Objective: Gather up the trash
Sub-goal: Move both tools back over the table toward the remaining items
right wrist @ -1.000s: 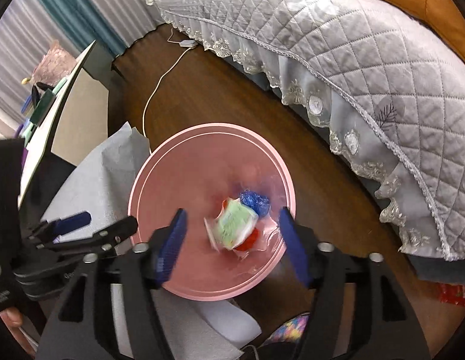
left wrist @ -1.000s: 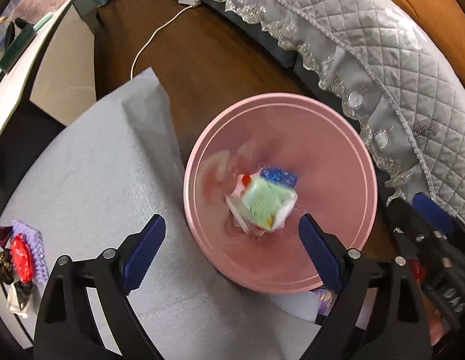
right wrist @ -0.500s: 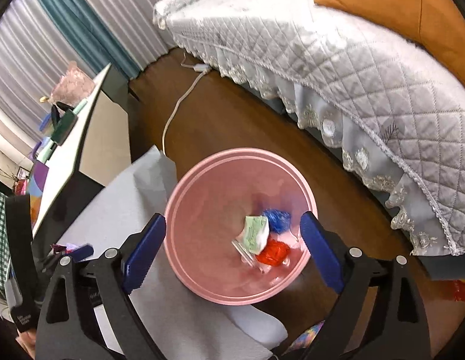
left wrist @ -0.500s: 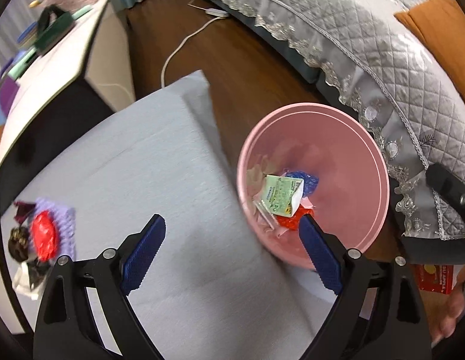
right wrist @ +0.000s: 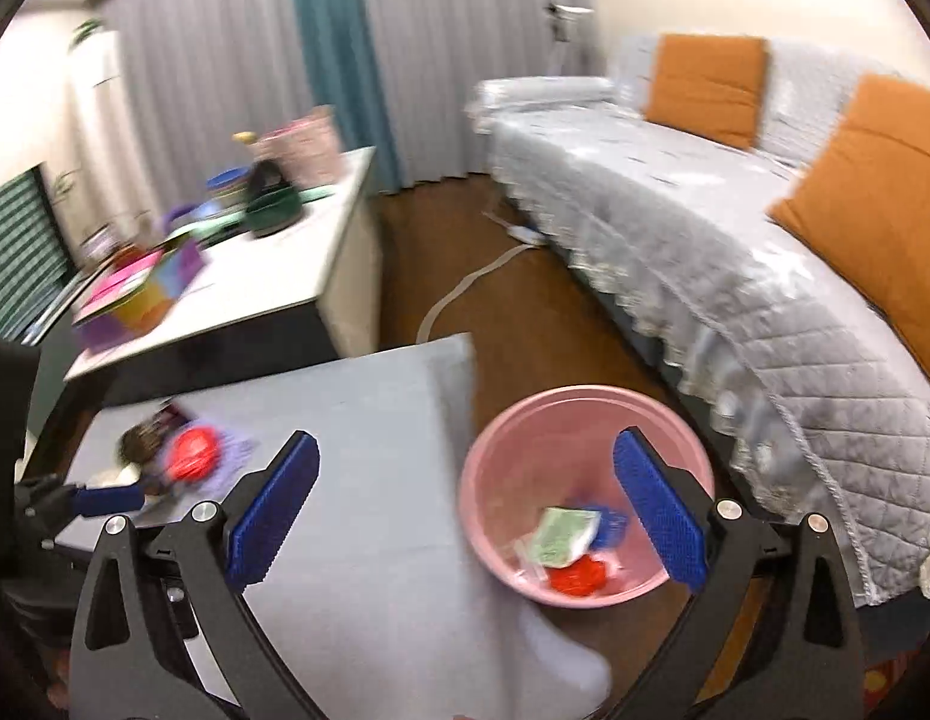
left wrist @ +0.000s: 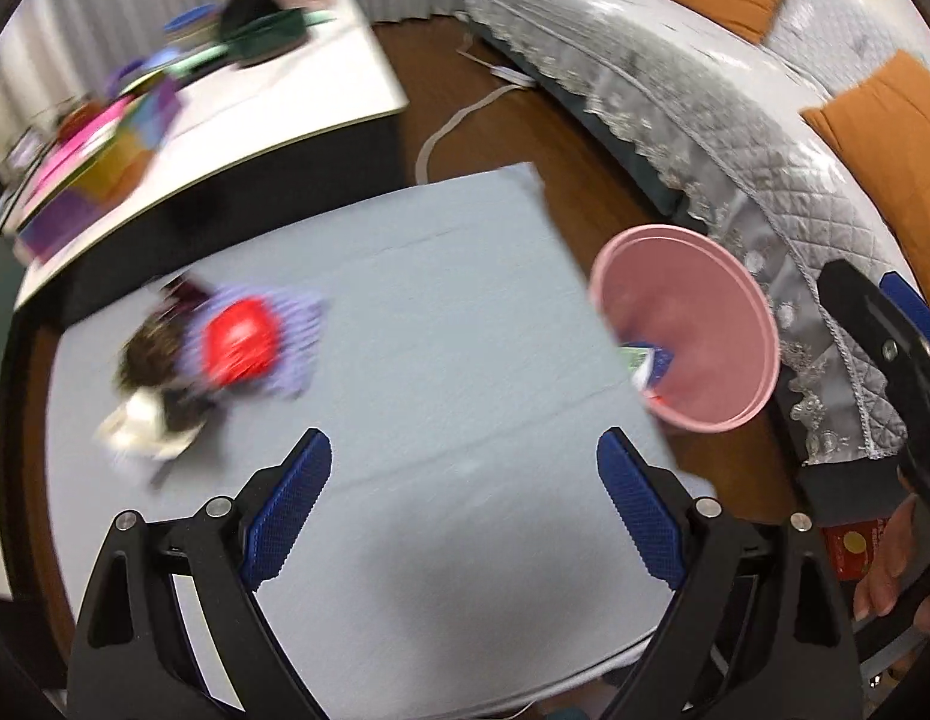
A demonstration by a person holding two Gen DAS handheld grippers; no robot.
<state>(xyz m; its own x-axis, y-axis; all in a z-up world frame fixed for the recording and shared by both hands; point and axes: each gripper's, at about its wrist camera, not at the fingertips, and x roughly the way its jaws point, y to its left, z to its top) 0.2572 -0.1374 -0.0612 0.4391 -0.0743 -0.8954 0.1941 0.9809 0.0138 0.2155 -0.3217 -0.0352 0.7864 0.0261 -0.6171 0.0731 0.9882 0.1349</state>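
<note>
A pink bin (right wrist: 525,450) stands on the floor by the grey-covered table (left wrist: 435,330). Inside it lie a green-and-white carton (right wrist: 564,534), a red wrapper (right wrist: 576,579) and a blue wrapper (right wrist: 609,525). A blurred pile of trash sits at the table's left end: a red wrapper (left wrist: 240,342) on a purple piece (left wrist: 291,324), with brown and white scraps beside it. My left gripper (left wrist: 463,444) hangs open above the table, with nothing between its jaws. My right gripper (right wrist: 465,441) hovers over the table edge and bin, its jaws opening and nothing between them.
A white desk (left wrist: 285,90) cluttered with coloured boxes stands behind the table. A sofa under a grey quilted cover (left wrist: 735,120) with orange cushions (right wrist: 873,204) runs along the right. A white cable (left wrist: 459,120) lies on the wooden floor, and a red box (left wrist: 849,546) sits near the person's hand.
Both grippers have risen and drawn back from over the bin. The left one swung left over the table. The carton has settled in the bin, and the right jaws have widened.
</note>
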